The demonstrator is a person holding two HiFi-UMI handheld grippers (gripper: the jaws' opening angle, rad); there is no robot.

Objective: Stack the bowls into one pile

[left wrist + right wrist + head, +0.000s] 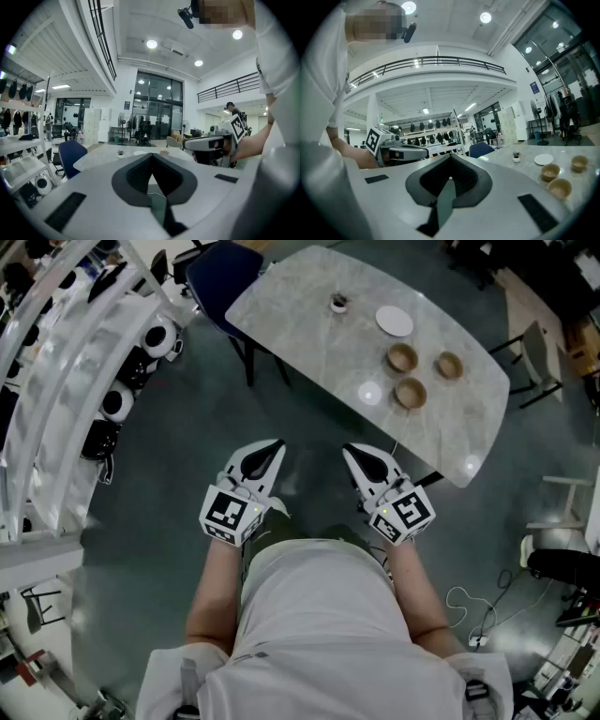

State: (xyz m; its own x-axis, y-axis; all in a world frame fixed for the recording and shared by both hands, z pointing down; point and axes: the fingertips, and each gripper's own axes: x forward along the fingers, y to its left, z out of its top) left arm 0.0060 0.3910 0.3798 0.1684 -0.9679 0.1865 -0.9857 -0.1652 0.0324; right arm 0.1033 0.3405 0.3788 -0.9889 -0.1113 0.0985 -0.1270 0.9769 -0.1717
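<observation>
Far left: white curved shelving rack (66,362) carrying round black-and-white objects. Beside it, dark blue chair (217,273) set against the far-left end of a grey marble-patterned tabletop (309,343).

Lower down, in front of the white-shirted torso (319,615): left gripper (278,444), white with a marker cube, jaws closed tip to tip with nothing between them, held over the dark floor (169,446) and well apart from the table. Just right of it, right gripper (349,451), likewise pinched fully together and empty, pointing toward the table's near edge without touching it.

On the tabletop, moving rightward: small potted plant (338,303), then flat round white plate (395,321). Near the plate, three tan wooden bowls, all upright and unstacked, each on bare tabletop: first bowl (402,357) nearest the plate, second bowl (410,392) just beside it toward the near edge, third bowl (449,365) farthest right. Grouped in a loose triangle, small gaps between them, none touching.
</observation>
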